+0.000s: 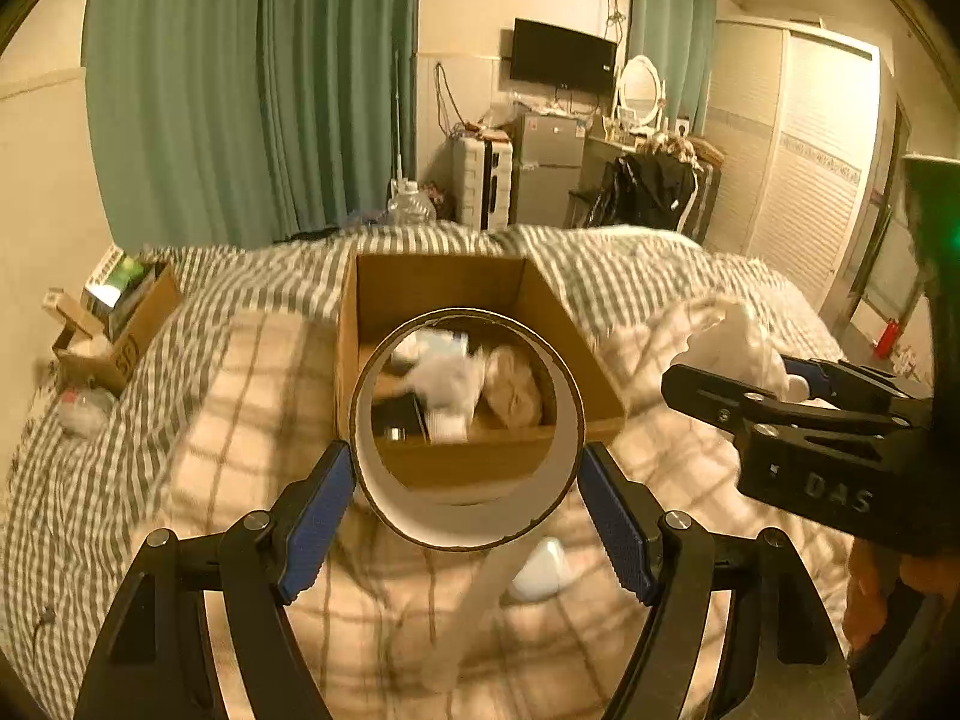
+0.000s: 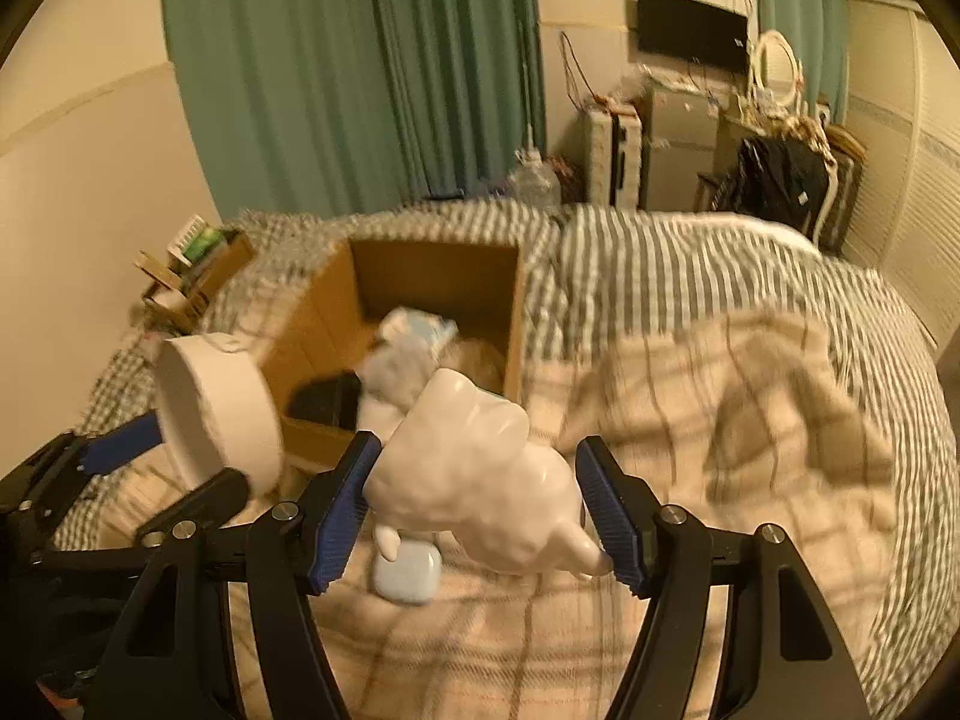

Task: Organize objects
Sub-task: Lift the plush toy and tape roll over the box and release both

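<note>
My left gripper point(image 1: 467, 483) is shut on a white tape roll point(image 1: 420, 507), held above the bed just in front of an open cardboard box point(image 1: 594, 360). The roll also shows in the right wrist view point(image 2: 219, 414), with the left gripper point(image 2: 150, 468) under it. My right gripper point(image 2: 480, 495) is shut on a white ceramic figurine point(image 2: 480, 480), held above the bed to the right of the box point(image 2: 432, 276). The figurine also shows in the left wrist view point(image 1: 741, 348). The box holds white cloth, a beige item and a dark item. A small white earbud case point(image 2: 407, 570) lies on the blanket below the figurine.
The bed has a checked blanket point(image 2: 720, 420) over a striped sheet point(image 2: 690, 276). A smaller cardboard box point(image 1: 114, 330) with packets sits at the bed's far left. Green curtains, a fridge, a wall TV and a wardrobe stand beyond the bed.
</note>
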The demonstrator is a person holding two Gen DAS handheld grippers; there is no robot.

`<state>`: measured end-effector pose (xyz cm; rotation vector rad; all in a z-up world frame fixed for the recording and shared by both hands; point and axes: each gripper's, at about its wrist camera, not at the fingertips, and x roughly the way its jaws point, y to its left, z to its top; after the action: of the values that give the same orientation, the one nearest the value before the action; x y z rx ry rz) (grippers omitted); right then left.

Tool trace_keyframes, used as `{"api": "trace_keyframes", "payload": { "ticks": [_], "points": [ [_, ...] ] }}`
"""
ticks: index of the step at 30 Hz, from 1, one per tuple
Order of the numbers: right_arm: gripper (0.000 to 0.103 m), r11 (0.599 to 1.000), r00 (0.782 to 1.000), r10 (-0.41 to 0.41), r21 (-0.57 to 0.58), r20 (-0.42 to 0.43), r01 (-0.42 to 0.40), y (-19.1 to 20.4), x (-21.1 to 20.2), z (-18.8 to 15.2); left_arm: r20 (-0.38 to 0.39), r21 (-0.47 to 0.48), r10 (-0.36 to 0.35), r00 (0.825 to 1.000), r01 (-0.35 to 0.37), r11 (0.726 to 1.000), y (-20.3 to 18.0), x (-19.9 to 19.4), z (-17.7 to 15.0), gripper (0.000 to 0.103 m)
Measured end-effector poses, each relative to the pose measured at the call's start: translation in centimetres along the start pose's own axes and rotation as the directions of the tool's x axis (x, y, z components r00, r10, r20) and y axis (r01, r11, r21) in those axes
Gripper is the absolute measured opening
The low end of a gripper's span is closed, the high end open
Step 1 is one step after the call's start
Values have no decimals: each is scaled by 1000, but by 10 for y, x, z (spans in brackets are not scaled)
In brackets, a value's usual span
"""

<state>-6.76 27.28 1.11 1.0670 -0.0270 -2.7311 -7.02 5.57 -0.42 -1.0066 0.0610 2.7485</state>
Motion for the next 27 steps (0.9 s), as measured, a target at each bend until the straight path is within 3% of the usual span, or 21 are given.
{"api": "trace_keyframes", "payload": {
  "ticks": [9, 15, 21, 27],
  "points": [
    [67, 995, 993, 59, -87, 105, -50, 16, -21, 73, 54, 14, 24, 998, -25, 1000, 7, 5, 63, 77],
    [67, 991, 987, 98, -103, 124, -86, 21, 0, 113, 59, 31, 60, 996, -62, 998, 18, 31, 89, 77],
    [67, 986, 991, 98, -142, 87, -85, 30, 52, 127, 10, 0, 63, 998, -63, 998, 33, 74, 83, 77],
    [67, 985, 996, 87, -151, 21, -83, 27, 117, 106, -41, -28, 41, 998, -42, 999, 35, 121, 57, 77]
  ]
}}
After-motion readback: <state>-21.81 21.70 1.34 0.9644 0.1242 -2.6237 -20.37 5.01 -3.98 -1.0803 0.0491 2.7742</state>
